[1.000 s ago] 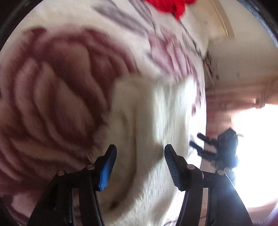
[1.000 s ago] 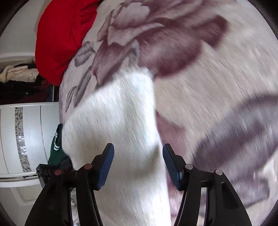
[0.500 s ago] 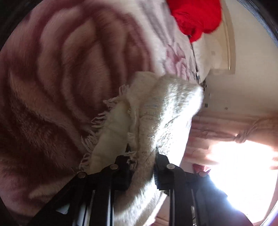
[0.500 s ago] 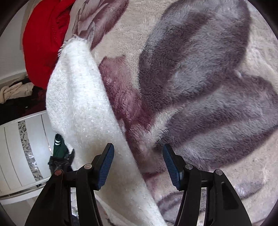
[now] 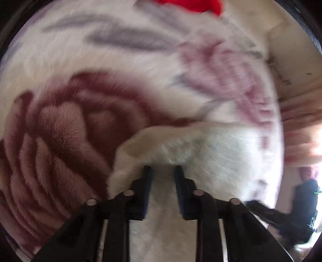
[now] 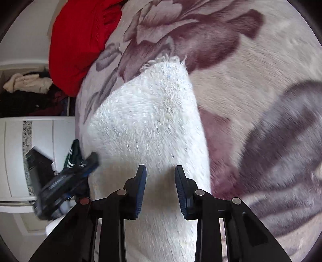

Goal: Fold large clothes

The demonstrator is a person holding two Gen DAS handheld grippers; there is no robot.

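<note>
A white fluffy garment lies on a floral fleece blanket. In the right wrist view my right gripper hovers over its near part, jaws partly apart and holding nothing. The left gripper shows at the garment's left edge there. In the left wrist view my left gripper has its jaws a narrow gap apart over the white garment, whose near edge is folded up just ahead of the fingertips. This view is blurred, and cloth fills the gap between the jaws.
A red garment lies at the far end of the blanket, also seen in the left wrist view. A white cabinet and a shelf of clothes stand left of the bed. Curtains hang at right.
My left gripper, shut on a raised fold of the white garment half a second ago, now has it lower and flatter, jaws slightly wider. My right gripper's jaws have narrowed and it now sits over the garment.
</note>
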